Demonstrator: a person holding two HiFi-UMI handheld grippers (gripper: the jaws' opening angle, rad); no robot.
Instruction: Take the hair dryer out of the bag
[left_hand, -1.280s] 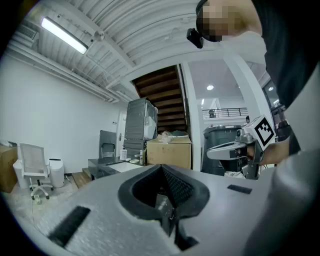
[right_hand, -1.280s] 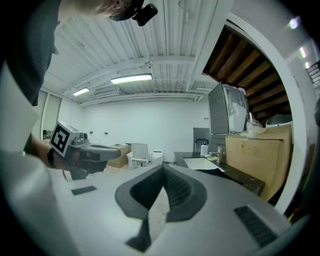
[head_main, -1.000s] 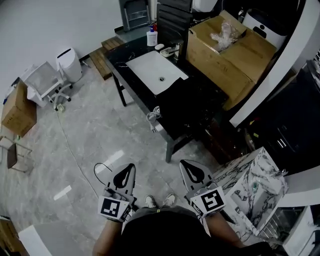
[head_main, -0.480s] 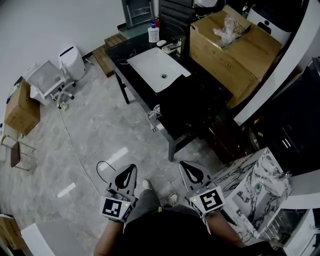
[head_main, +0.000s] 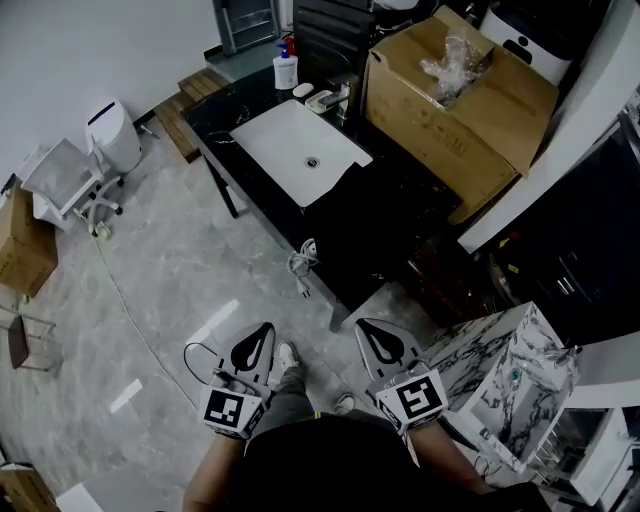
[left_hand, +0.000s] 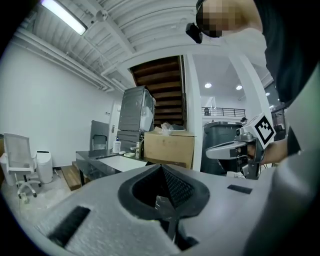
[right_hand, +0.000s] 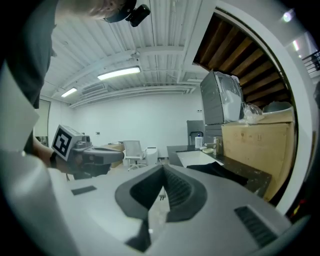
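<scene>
Held low before the person's body and pointed nearly level, the left gripper (head_main: 264, 328) and right gripper (head_main: 362, 324) are seen with jaws pressed together, empty. A limp matte-black bag (head_main: 372, 212) is laid well ahead on a glossy black table (head_main: 220, 115), beside a white rectangular basin (head_main: 300, 150). The hair dryer is hidden; a white cord (head_main: 303, 262) is draped over the edge.

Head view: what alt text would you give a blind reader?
A person, seen from above, stands on a grey stone floor holding a shut, empty left gripper and right gripper, pointed at a black table just ahead. The table has a white sink and a white cable at its near edge; a big cardboard box stands at its right.
</scene>
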